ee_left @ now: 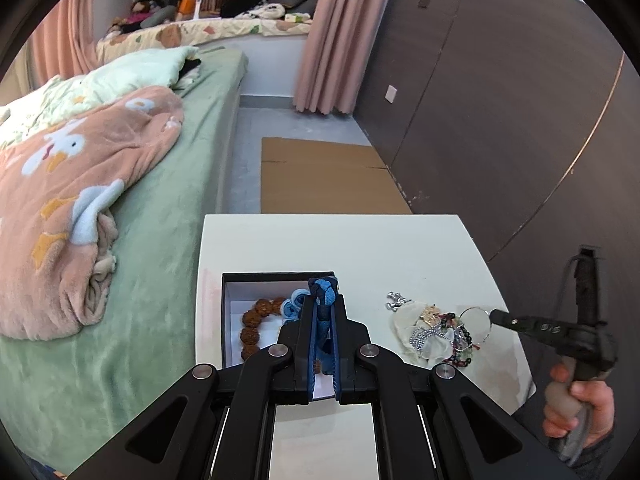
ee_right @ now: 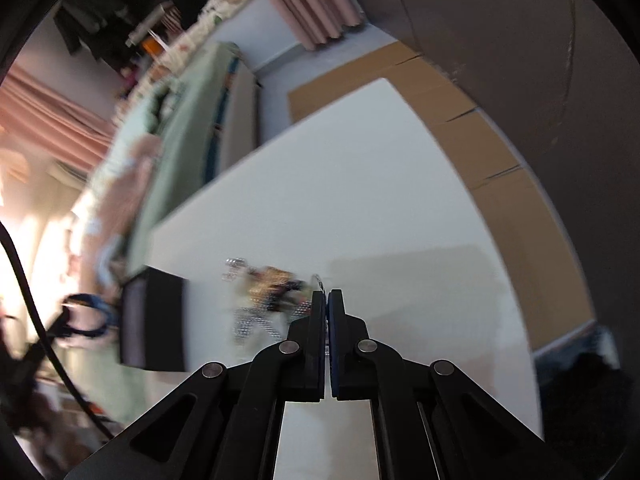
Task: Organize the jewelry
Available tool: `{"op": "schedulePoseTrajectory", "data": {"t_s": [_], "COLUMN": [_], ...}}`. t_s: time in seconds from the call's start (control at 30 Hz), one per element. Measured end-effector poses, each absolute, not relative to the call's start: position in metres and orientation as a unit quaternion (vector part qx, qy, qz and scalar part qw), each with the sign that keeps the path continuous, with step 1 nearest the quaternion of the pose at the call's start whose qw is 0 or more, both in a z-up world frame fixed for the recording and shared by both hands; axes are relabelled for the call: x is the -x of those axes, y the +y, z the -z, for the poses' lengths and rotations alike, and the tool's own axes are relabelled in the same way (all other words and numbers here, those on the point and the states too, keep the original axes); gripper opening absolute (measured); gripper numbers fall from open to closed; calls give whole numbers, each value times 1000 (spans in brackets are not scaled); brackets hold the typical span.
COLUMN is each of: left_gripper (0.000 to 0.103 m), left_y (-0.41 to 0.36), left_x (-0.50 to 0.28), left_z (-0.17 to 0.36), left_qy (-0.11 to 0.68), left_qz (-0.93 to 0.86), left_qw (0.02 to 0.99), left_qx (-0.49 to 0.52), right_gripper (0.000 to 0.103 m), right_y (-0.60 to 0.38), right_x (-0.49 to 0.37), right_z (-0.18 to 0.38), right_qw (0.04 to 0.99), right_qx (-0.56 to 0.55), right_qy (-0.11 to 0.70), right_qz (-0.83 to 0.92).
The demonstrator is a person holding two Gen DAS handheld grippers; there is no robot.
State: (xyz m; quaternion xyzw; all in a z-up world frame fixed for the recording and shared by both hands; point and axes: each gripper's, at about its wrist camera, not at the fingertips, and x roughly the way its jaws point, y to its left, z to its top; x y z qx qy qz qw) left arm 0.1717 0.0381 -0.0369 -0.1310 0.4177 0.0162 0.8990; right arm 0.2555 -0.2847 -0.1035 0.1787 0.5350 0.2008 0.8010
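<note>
Fingers of the left gripper (ee_left: 323, 308) pinch a blue braided bracelet (ee_left: 323, 290) above the box (ee_left: 276, 277), seemingly awaiting release, while the right gripper (ee_right: 328, 300), beside the box, clamps a thin ring (ee_left: 476, 322).

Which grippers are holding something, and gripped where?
Left gripper clamps a blue braided band along its length, knot protruding. Right gripper pinches a thin ring's rim.

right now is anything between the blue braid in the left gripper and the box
Nothing visible. The left gripper holds the blue braid right over the open box, which has no lid on it. Inside lie a brown bead bracelet and a light blue piece, with bare floor between them.
</note>
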Motion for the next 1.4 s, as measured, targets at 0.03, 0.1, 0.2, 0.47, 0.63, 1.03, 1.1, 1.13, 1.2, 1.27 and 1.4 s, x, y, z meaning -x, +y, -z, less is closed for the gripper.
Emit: {"op": "schedulePoseTrajectory", "data": {"t_s": [0.03,0.1,0.2,0.47,0.63,1.03,1.1,1.13,1.2,1.27,1.4], "left_gripper": [5,6,7,68,68,68,68,68,68,68,68], "left_y": [38,38,36,40,39,70,77,81,88,96,105], "left_x": [-173,-177,-182,-180,-180,-150,-145,-142,-138,-132,-124], "left_z": [39,45,55,57,54,44,44,44,45,44,44], "left_qy": [420,431,452,452,448,427,424,422,418,412,404], "left_qz": [-13,-3,6,2,10,17,17,17,17,17,18], "left_qw": [898,892,880,877,879,883,882,881,880,880,880], "left_qx": [134,139,146,163,165,196,205,212,225,238,249], "right_gripper": [2,2,2,18,29,29,28,28,22,12,5], "right_y": [-283,-280,-269,-270,-266,-257,-255,-253,-246,-240,-232], "right_x": [-254,-253,-249,-271,-272,-266,-267,-267,-268,-270,-268], "right_z": [102,98,92,109,124,140,139,139,138,137,136], "right_qw": [798,794,789,783,771,761,761,762,767,775,783], "right_qx": [-190,-208,-227,-202,-177,-157,-155,-151,-132,-109,-78], "right_qy": [531,520,505,558,587,620,622,624,625,622,617], "right_qz": [-211,-237,-266,-188,-169,-109,-96,-84,-59,-28,1]}}
